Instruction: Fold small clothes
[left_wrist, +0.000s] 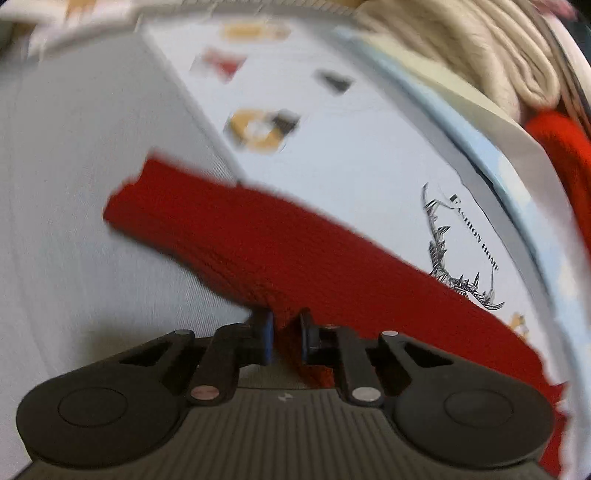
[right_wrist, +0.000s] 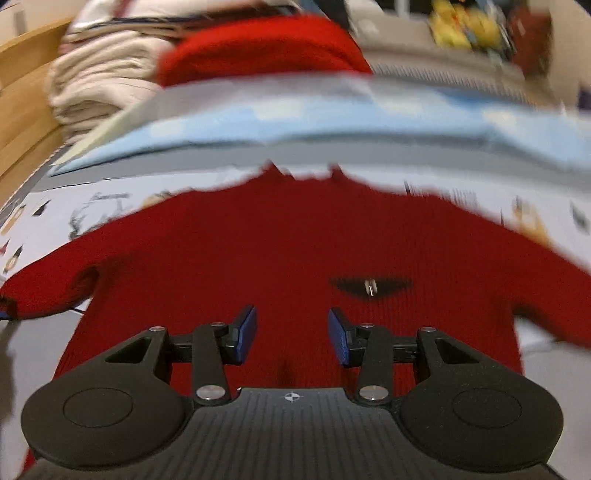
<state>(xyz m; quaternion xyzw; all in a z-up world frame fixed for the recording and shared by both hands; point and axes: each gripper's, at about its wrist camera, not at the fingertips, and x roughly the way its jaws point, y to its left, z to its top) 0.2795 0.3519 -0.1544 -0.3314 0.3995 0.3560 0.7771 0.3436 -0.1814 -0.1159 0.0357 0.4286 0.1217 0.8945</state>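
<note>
A small red knit sweater (right_wrist: 280, 240) lies flat on a printed white sheet (right_wrist: 110, 203), with a dark patch (right_wrist: 369, 285) on its chest. In the left wrist view my left gripper (left_wrist: 286, 332) is shut on a fold of the sweater's red sleeve (left_wrist: 236, 236), which stretches up and left over the sheet. My right gripper (right_wrist: 291, 332) is open and empty, hovering low over the sweater's lower body.
A stack of folded clothes stands at the back: cream knits (right_wrist: 99, 85) and another red garment (right_wrist: 258, 48). A light blue cloth (right_wrist: 295, 118) lies behind the sweater. A wooden bed edge (right_wrist: 22, 92) runs on the left. The sheet carries a printed deer logo (left_wrist: 458, 254).
</note>
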